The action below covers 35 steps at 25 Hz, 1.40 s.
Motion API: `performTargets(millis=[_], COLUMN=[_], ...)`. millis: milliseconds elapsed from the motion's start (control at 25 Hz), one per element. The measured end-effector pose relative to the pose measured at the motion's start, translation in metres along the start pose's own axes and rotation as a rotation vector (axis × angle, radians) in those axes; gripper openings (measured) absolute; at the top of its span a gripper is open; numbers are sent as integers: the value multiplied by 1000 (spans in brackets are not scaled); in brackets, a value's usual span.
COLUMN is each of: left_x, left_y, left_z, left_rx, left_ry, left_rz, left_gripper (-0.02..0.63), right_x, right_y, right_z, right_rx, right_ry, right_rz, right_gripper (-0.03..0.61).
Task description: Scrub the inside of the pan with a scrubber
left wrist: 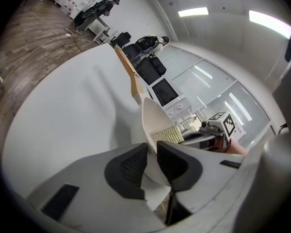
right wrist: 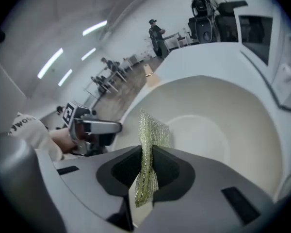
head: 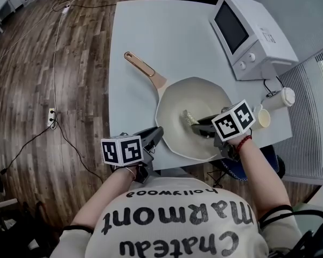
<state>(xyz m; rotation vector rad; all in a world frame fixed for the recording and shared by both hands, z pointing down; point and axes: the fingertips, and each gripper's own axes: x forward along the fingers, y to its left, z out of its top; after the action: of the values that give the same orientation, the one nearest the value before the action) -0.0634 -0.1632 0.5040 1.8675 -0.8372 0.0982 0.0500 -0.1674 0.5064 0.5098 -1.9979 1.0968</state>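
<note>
A cream pan point(head: 204, 98) with a copper-toned handle point(head: 142, 67) lies on the pale table point(head: 151, 26). My left gripper point(head: 157, 135) is at its near-left rim; in the left gripper view the jaws point(left wrist: 152, 161) are shut on the thin rim of the pan point(left wrist: 153, 123). My right gripper point(head: 196, 123) reaches over the pan's bowl from the right, shut on a yellow-green mesh scrubber point(head: 189, 116). In the right gripper view the scrubber point(right wrist: 153, 130) stands edge-on between the pads point(right wrist: 146, 166), above the inside of the pan point(right wrist: 218, 110).
A white microwave point(head: 250, 34) stands at the table's far right. A lidded white cup point(head: 281, 98) and an open cup point(head: 262, 119) sit just right of the pan. Cables and a power strip point(head: 51, 117) lie on the wooden floor to the left.
</note>
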Motion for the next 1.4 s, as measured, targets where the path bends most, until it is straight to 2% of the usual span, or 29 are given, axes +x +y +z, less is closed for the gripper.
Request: performTargets(millis=[80,120,160,240,320,600,880,1080,1400], left_x=[0,1,1,1,1,2,1,3,6], left_y=[-1,-1,-1,-1,-1,-1,-1,0,1], left_z=[0,0,0,0,1,1,1,1,10], left_rx=[7,9,10,11,4,-19,12,30,33], left_ry=[-3,-5,-7,-16,-30,-93,-98,-80,-79], left_rz=[8,10,12,16,24,45,60,75,85], left_gripper=[73,73,73,72,71,69,71,72,58], right_x=[25,36,47,62,70,67,55,49,32], right_y=[36,47,52,50,51,66,76,76,45], right_z=[-4,-6,-7,-5,-3,-9,-19,-30,-80], right_rx=[42,53,61,83,138,290,334,280,130], right_ry=[-2,5,11,7,2,8,57,125,385], right_rz=[161,205,220,199,202,316,399,367,160], right_gripper=[60,60,60,60,60,60,60,60,60])
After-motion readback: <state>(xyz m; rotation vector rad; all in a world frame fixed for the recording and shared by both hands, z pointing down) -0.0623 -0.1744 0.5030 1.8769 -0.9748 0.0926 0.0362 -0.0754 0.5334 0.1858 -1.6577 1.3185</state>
